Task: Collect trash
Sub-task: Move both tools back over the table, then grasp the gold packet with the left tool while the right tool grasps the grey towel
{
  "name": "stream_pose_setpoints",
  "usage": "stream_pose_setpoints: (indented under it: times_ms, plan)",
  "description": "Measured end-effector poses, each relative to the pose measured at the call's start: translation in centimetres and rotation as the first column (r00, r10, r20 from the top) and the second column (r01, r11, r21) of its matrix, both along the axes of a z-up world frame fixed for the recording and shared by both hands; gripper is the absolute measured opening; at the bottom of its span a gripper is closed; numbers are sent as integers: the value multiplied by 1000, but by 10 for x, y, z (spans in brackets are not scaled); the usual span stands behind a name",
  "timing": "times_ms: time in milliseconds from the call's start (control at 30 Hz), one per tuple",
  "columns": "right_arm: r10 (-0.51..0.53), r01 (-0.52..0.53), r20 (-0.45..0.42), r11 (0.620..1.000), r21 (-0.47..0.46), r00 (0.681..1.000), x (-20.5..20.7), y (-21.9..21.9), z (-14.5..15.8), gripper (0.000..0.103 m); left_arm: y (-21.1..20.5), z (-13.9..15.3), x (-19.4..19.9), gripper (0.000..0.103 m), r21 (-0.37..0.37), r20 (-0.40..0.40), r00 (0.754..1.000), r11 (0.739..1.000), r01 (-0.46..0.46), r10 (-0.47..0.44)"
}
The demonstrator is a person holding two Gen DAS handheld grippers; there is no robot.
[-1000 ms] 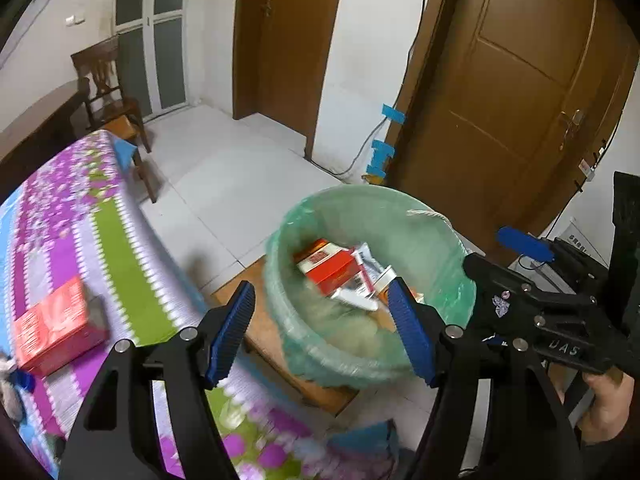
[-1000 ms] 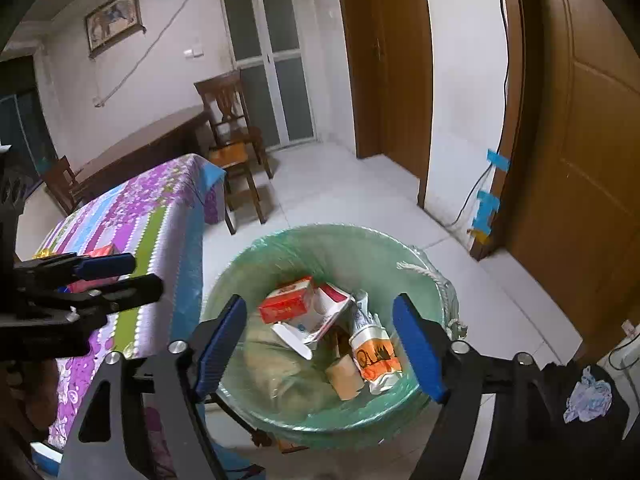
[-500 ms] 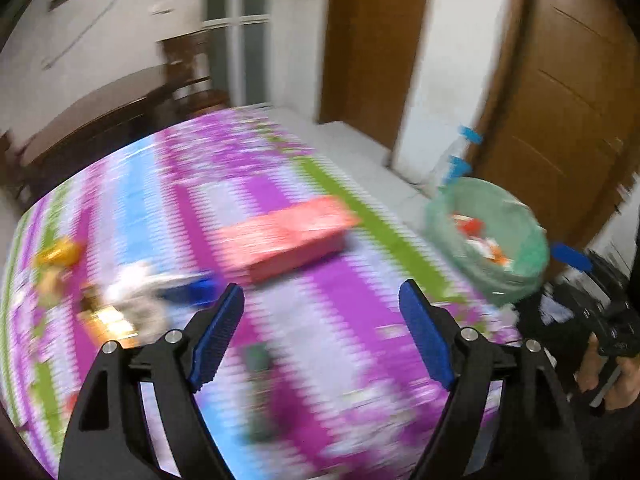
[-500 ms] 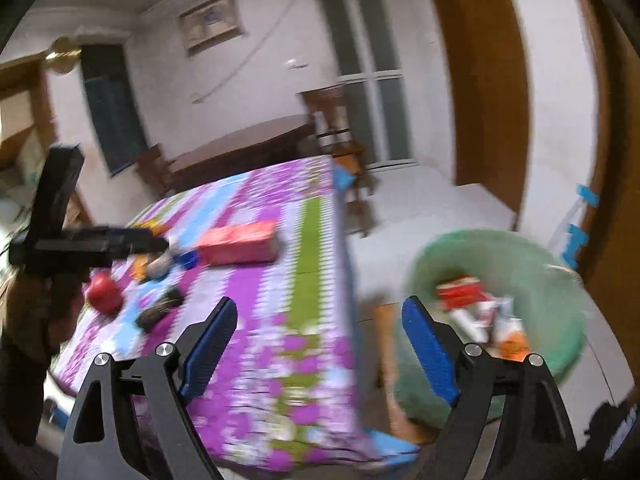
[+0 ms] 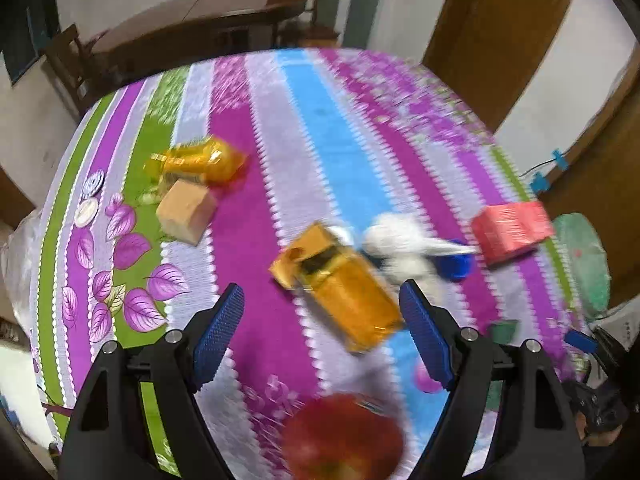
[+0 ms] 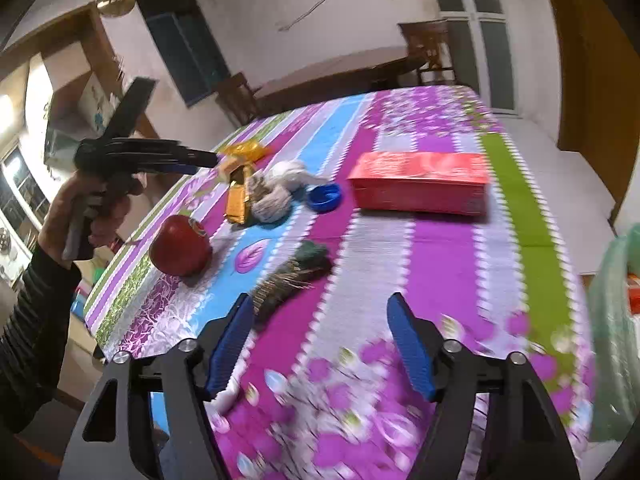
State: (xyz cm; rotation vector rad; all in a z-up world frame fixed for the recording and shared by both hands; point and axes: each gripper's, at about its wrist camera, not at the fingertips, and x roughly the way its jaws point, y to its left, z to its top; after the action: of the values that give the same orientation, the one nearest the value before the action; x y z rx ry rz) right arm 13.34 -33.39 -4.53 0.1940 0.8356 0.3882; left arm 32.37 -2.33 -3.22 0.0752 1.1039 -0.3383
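Observation:
My left gripper (image 5: 320,332) hangs open above the striped tablecloth (image 5: 248,128), just short of an orange carton (image 5: 340,292). Past the carton lie crumpled white tissue (image 5: 400,240), a blue cap (image 5: 456,266) and a red box (image 5: 512,232). An orange wrapper (image 5: 200,162) and a tan block (image 5: 186,212) lie farther left. My right gripper (image 6: 320,344) is over the table's near edge, its jaws closing with nothing between them. A dark green wrapper (image 6: 296,276) lies just ahead of it, left of centre. The green-lined bin (image 6: 616,320) stands at the right, beside the table.
A red apple (image 6: 180,246) sits on the cloth near the left gripper (image 6: 208,160), which a hand (image 6: 88,212) in a dark sleeve holds. A dark wooden table (image 5: 200,20) and chairs stand behind. Brown doors are on the right.
Both grippers have swung left, away from the bin and over the table. The bin has slid to the right edge of both views. The right jaws have narrowed.

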Motion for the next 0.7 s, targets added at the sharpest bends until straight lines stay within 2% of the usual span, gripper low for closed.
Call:
stream_pose_setpoints:
  times_ms: [67,233,400,467,500,600,700]
  plan:
    - [20,-20,-11,1000,0,1000,14,14,-1,59,1,-12,5,76,2,-31,999,1000,16,-16]
    - [58,-58,-3,998,-14,998,46,42,4,59,-6,-31,15,76,-4,-99,992,997,73,-73]
    - [70,-70,-6,998,-4,998,69,59,1,59,-14,-49,30,76,48,-133,987,994,93,-86]
    - [72,-72,-13,997,1,997,74,61,-2,59,-14,-51,34,69,41,-142,986,994,100,-93]
    - [74,-74,-15,997,3,997,75,63,-3,59,-12,-49,35,69,64,-117,990,994,89,-81]
    - [77,-77,-19,997,-1,997,79,64,-7,59,-4,-43,42,55,93,-100,992,992,83,-74]
    - [73,-73,-20,997,-1,997,88,65,-8,59,9,-40,50,49,106,-105,992,992,75,-63]
